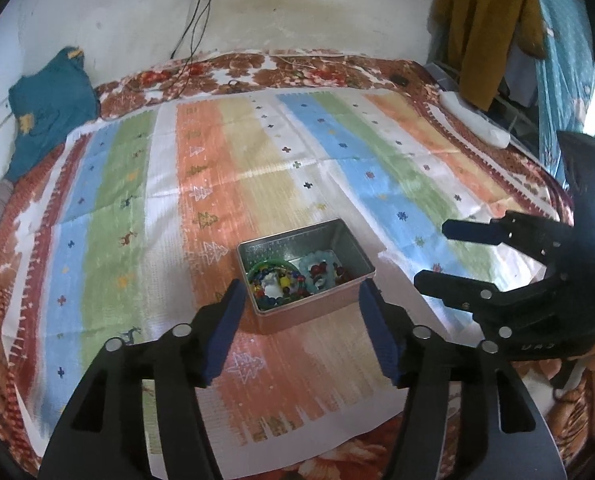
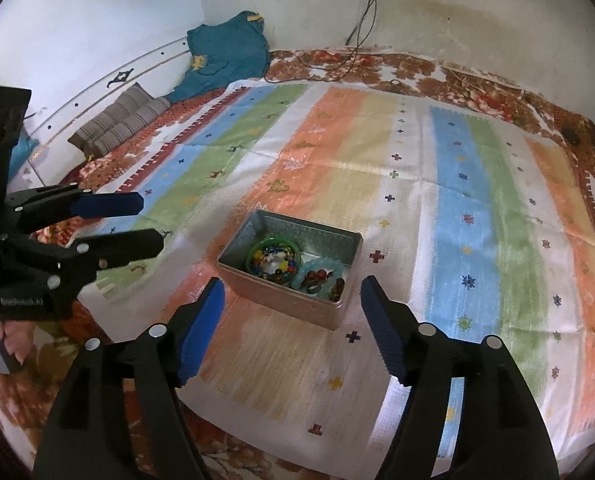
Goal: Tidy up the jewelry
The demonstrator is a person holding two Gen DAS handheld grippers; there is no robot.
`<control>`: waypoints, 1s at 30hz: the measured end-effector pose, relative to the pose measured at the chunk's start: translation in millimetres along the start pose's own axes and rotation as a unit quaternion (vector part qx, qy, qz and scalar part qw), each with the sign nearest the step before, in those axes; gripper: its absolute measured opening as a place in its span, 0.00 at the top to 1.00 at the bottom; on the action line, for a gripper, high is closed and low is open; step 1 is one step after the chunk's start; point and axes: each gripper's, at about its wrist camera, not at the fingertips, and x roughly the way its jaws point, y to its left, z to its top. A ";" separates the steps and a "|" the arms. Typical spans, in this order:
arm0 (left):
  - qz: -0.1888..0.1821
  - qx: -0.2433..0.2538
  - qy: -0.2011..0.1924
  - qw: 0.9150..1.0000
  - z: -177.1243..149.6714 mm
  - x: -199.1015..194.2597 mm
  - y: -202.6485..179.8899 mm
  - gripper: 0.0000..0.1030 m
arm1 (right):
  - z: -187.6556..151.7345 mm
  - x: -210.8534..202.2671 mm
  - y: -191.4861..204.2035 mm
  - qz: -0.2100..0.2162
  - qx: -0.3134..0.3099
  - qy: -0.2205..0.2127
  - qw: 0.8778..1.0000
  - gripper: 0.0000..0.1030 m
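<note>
A small metal tin (image 1: pixel 349 240) (image 2: pixel 257 222) stands open on a striped mat. Inside lie a green bangle with coloured beads (image 1: pixel 275 282) (image 2: pixel 274 258), a pale blue bracelet (image 1: pixel 317 264) (image 2: pixel 317 272) and dark red beads (image 2: pixel 337 286). My left gripper (image 1: pixel 301 312) is open and empty, just above and in front of the tin; it also shows at the left of the right wrist view (image 2: pixel 151 222). My right gripper (image 2: pixel 291 304) is open and empty, in front of the tin; it also shows at the right of the left wrist view (image 1: pixel 431 256).
The striped mat (image 1: pixel 201 184) (image 2: pixel 457 184) lies on a floral bedspread (image 1: pixel 297 66) (image 2: pixel 477 100). A teal garment (image 1: pixel 49 108) (image 2: pixel 225 56) and striped cushions (image 2: pixel 117 120) lie at the far left. Cables (image 1: pixel 193 28) hang down the wall. A brown garment (image 1: pixel 485 20) hangs at the right.
</note>
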 end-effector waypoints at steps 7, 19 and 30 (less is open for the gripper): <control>-0.002 -0.013 -0.018 1.000 -4.1 -9.7 0.0 0.22 | -9.8 -10.4 -2.5 0.006 0.008 -0.015 1.000 0.22; -0.009 -0.056 -0.058 0.997 -16.6 -29.2 4.4 0.05 | -14.6 -24.5 -1.0 -0.013 0.002 -0.045 0.999 0.10; 0.013 -0.025 -0.067 0.997 -19.0 -32.0 -7.4 0.05 | -17.4 -37.1 1.7 0.002 -0.001 -0.074 0.997 0.06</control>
